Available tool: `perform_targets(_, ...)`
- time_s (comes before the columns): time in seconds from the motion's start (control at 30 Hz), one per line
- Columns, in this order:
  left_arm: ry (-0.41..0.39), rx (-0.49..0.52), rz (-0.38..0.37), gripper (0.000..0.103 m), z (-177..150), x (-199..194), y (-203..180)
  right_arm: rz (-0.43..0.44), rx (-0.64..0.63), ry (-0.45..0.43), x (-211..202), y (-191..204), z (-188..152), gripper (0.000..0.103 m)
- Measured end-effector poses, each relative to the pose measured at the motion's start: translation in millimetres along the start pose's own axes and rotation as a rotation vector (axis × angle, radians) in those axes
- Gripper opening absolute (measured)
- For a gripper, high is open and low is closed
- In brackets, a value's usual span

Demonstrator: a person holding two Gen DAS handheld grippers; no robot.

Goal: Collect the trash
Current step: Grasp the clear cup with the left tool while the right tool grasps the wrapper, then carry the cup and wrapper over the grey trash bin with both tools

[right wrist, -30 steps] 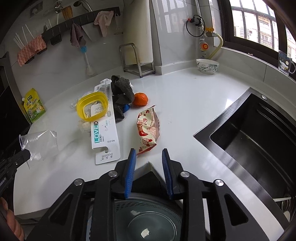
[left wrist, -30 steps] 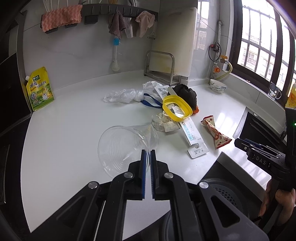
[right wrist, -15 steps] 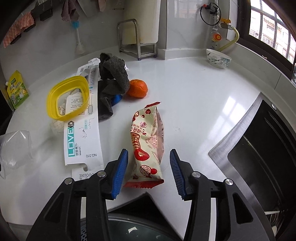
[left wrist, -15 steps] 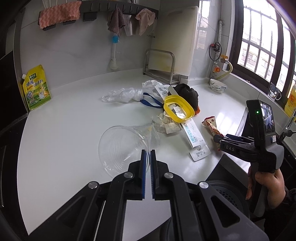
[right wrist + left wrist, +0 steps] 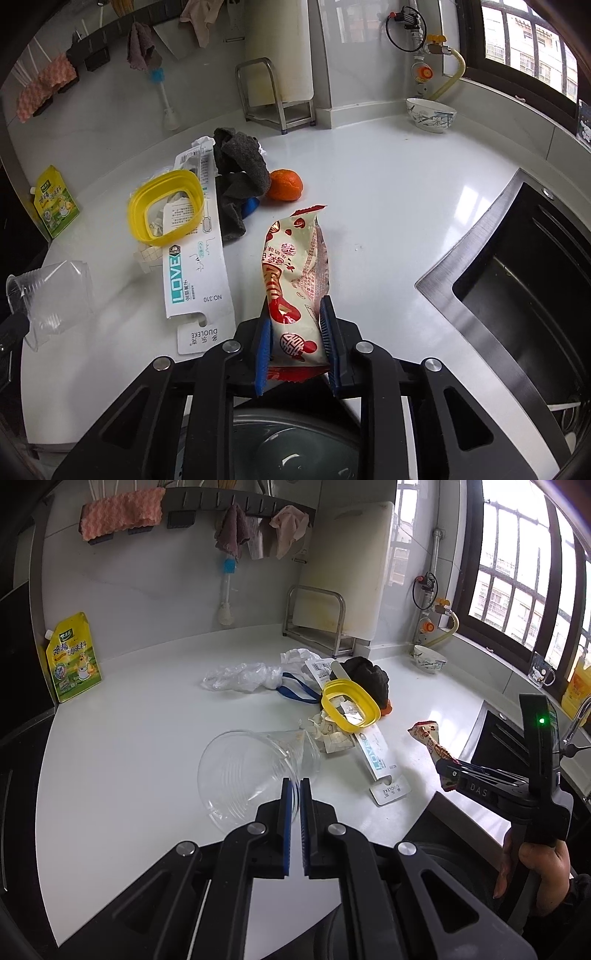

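Right wrist view shows the snack wrapper (image 5: 295,266) lying lengthwise between the right hand-held gripper (image 5: 295,332)'s parted jaws, while the left hand-held gripper (image 5: 295,794) pinches the plastic cup (image 5: 255,771).

Glossy white counter (image 5: 388,206); clear plastic cup (image 5: 251,771); brushed-metal sink (image 5: 517,295).

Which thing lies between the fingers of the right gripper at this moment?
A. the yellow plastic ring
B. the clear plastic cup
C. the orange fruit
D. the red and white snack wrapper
D: in the right wrist view the red and white snack wrapper lies with its near end between the two blue pads of the right gripper, which stand at both its sides.
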State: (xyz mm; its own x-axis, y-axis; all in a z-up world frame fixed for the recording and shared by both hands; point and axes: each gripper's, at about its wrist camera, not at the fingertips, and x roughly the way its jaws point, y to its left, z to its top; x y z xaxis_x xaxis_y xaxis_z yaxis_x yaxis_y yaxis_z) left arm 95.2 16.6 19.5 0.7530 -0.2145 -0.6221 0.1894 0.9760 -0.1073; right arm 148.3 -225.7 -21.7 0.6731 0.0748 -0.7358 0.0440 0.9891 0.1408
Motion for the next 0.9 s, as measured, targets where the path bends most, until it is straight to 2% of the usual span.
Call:
perform_targets(0.23, 0.0, 0.024, -0.021, 0.005, -10.7, -19.1, -11.7, 0.022, 0.009, -0.036, -47.8, 1.0, -33.7, 0.024)
perform_targets(0.47, 0.015, 0.07, -0.073, 0.005, -36.8, -40.8, -40.1, 0.008, 0.028, -0.013, -79.2, -7.8, -89.0, 0.024)
perform_targets(0.73, 0.082, 0.139, -0.176, 0.005, -75.6, -50.2, -85.0, -0.014, 0.061, 0.06, -97.2, -31.5, -163.0, 0.024)
perform_targets(0.9, 0.143, 0.169, -0.205, 0.005, -100.2, -36.1, -107.3, 0.012, 0.072, 0.11, -95.4, -35.4, -187.7, 0.024)
